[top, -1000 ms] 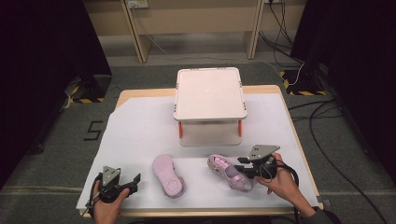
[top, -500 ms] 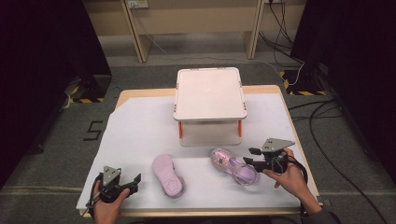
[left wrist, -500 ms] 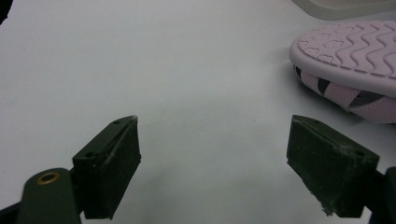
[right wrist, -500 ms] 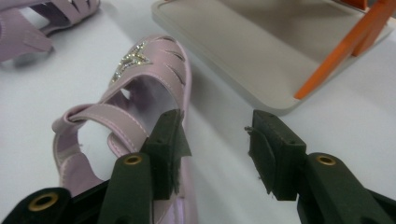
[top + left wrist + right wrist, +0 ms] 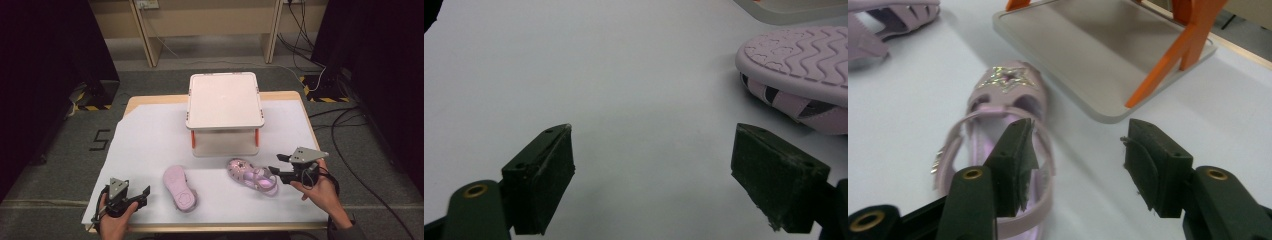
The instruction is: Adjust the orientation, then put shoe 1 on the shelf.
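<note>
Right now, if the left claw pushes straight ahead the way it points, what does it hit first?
Probably nothing soon: the open left claw faces bare white table covering. The upside-down pink child's sandal lies off to one side of that line, though depth is hard to judge.

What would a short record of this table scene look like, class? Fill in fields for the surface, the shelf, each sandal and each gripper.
Surface: white sheet over a wooden table
Shelf: small white two-tier rack on orange legs, at the middle rear
Left sandal: pink sandal lying sole up
Right sandal: pink sandal upright, star on its toe
Left gripper: open, beside the sole-up sandal, holding nothing
Right gripper: open, at the upright sandal's heel end
</note>
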